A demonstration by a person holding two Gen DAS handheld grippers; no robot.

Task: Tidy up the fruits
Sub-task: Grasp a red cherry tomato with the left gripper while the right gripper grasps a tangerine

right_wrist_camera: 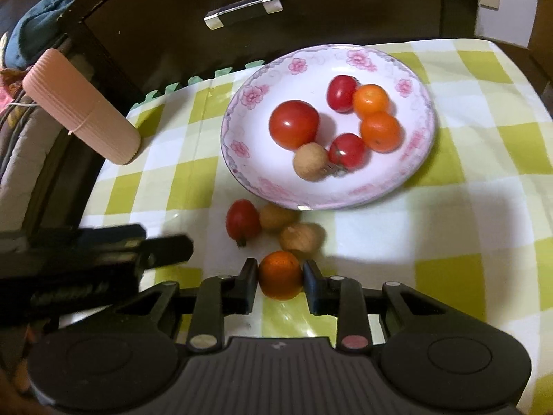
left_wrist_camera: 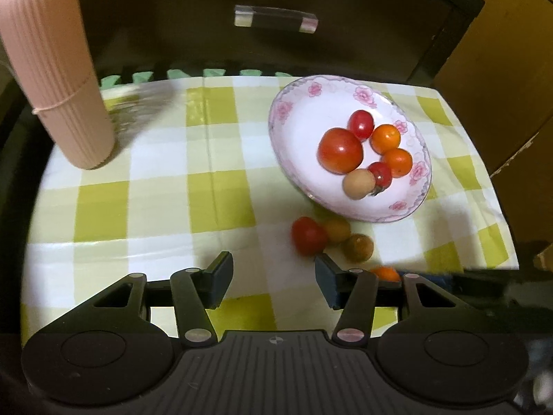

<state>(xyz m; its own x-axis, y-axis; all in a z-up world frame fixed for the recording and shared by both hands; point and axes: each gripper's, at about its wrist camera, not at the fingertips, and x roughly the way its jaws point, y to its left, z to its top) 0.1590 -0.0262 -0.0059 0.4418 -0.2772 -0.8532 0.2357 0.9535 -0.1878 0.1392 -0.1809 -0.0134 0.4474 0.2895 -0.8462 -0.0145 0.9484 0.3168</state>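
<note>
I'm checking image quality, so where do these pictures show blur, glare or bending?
Left wrist view: red tomato off the plate smeared; table edges bow. Right wrist view: left gripper blurred; glare on the cloth by the right gripper.

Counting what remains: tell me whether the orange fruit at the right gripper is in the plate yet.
Out. The orange fruit sits between the right gripper pads, short of the plate.

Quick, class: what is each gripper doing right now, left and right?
Left gripper: open, nothing between its fingers.
Right gripper: closed on the orange fruit, both pads against its sides.
</note>
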